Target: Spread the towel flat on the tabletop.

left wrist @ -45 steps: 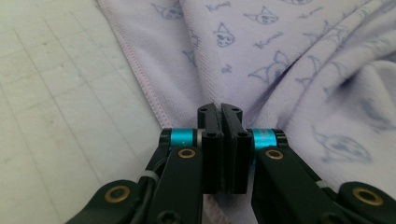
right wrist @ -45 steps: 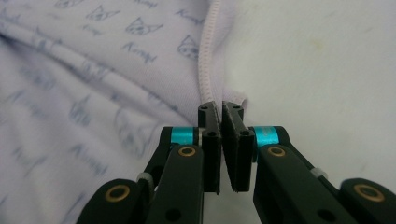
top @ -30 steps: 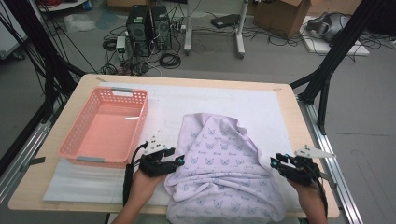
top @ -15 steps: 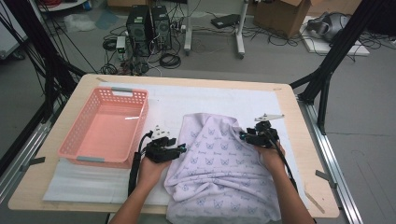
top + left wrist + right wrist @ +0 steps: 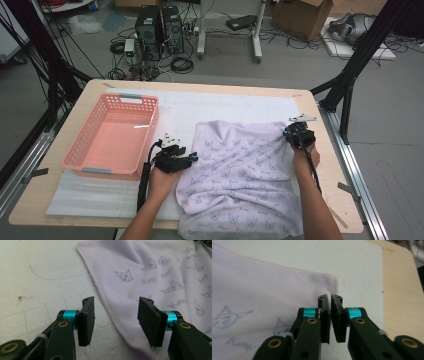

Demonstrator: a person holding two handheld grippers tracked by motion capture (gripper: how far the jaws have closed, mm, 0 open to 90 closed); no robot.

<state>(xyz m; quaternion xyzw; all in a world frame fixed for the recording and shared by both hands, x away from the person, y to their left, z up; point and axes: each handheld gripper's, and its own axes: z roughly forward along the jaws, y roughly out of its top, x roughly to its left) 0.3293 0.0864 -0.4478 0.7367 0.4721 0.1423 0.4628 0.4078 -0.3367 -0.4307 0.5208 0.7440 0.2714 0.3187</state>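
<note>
A lilac towel (image 5: 240, 170) printed with small cartoon faces lies on the white mat, and its near end hangs over the table's front edge. My right gripper (image 5: 296, 131) sits at the towel's far right corner. In the right gripper view that gripper (image 5: 330, 297) has its jaws pressed together low on the towel (image 5: 262, 290), just short of the corner, apparently pinching the cloth. My left gripper (image 5: 192, 158) is at the towel's left edge. In the left gripper view it (image 5: 116, 322) stands open, with the hemmed edge of the towel (image 5: 155, 277) running between the jaws.
A pink plastic basket (image 5: 85, 161) stands empty at the left of the table. The white foam mat (image 5: 225, 105) covers most of the wooden table (image 5: 332, 170). Black frame posts, cables and computer cases stand on the floor beyond the far edge.
My right gripper went from the near right corner to the towel's far right, and the cloth's far right corner is now spread out. The left gripper stayed near the left edge.
</note>
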